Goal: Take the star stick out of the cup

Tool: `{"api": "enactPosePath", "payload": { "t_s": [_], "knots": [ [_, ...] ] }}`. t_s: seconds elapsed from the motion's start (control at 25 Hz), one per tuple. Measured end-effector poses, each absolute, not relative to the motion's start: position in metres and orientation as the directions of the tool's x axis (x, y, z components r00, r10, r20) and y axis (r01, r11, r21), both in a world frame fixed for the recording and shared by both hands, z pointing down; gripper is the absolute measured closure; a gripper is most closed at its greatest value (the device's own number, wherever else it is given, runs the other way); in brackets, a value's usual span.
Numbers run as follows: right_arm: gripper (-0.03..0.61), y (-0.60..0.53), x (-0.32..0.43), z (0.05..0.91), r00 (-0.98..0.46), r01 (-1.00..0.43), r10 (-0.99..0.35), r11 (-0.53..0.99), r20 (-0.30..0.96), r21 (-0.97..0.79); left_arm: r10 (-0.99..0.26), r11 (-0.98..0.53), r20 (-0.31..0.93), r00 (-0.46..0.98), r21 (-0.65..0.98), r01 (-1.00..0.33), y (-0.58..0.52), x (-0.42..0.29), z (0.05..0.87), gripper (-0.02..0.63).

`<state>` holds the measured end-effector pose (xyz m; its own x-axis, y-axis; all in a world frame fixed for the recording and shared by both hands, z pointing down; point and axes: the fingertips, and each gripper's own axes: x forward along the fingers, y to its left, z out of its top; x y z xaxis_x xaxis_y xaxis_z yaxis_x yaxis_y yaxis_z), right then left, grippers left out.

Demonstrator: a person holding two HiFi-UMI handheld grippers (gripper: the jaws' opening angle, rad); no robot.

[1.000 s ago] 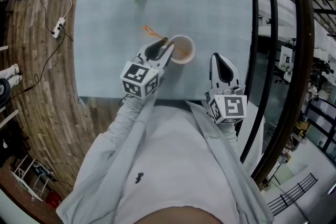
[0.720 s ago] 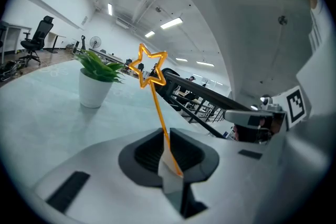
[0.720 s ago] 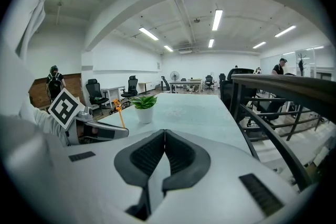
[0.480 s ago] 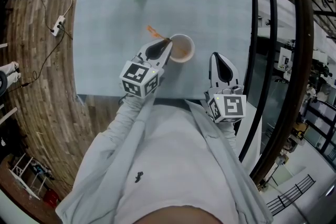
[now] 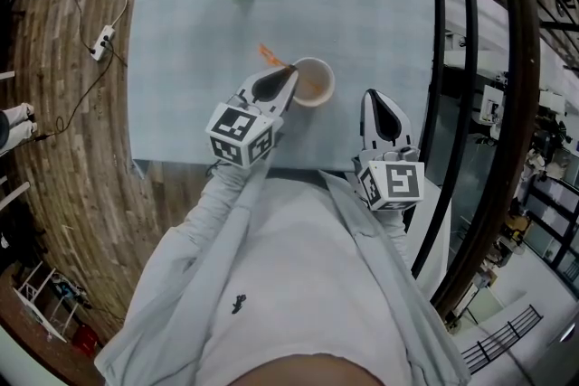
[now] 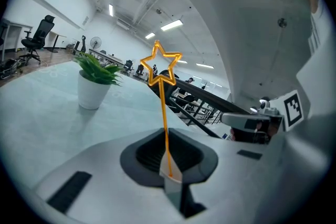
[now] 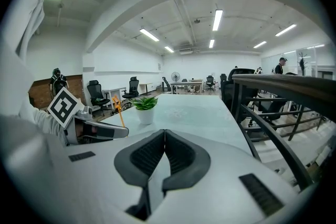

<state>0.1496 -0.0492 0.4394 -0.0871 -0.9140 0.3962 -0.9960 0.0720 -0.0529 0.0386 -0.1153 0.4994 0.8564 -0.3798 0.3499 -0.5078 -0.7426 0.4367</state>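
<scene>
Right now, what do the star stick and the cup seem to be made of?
The star stick: probably plastic, glossy orange, thin stem catching light. The cup: perhaps paper or plastic, pale, matte, thin rim; too small to tell.

The right gripper point(image 7: 164, 134), jaws pressed together (nothing between), faces a potted plant point(image 7: 145, 108) on the table point(image 7: 210, 115).

In the head view the left tool point(image 5: 291, 73) covers the cup's point(image 5: 318, 86) left rim and the stick's point(image 5: 270, 56) lower part. In its own view the closing jaws swallow the stick's foot, with the cup hidden beneath. The surface's point(image 5: 380, 14) far edge is cut off.
</scene>
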Motion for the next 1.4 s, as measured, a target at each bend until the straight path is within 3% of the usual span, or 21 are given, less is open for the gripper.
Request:
{"api": "enactPosePath", "payload": {
  "t_s": [0.72,1.4],
  "knots": [
    [0.563,-0.063,0.154,0.413,-0.125,-0.992,-0.939,0.111,0.321,-0.059,-0.435,-0.765,0.317,0.843,0.364,-0.532,-0.114,0.037,0.459,0.584],
    [0.563,-0.094,0.119,0.388,-0.303,-0.953,-0.924,0.298,0.233,-0.057,-0.636,-0.72,0.228,0.738,0.17,-0.673,-0.128,-0.011,0.385,0.584]
  ]
}}
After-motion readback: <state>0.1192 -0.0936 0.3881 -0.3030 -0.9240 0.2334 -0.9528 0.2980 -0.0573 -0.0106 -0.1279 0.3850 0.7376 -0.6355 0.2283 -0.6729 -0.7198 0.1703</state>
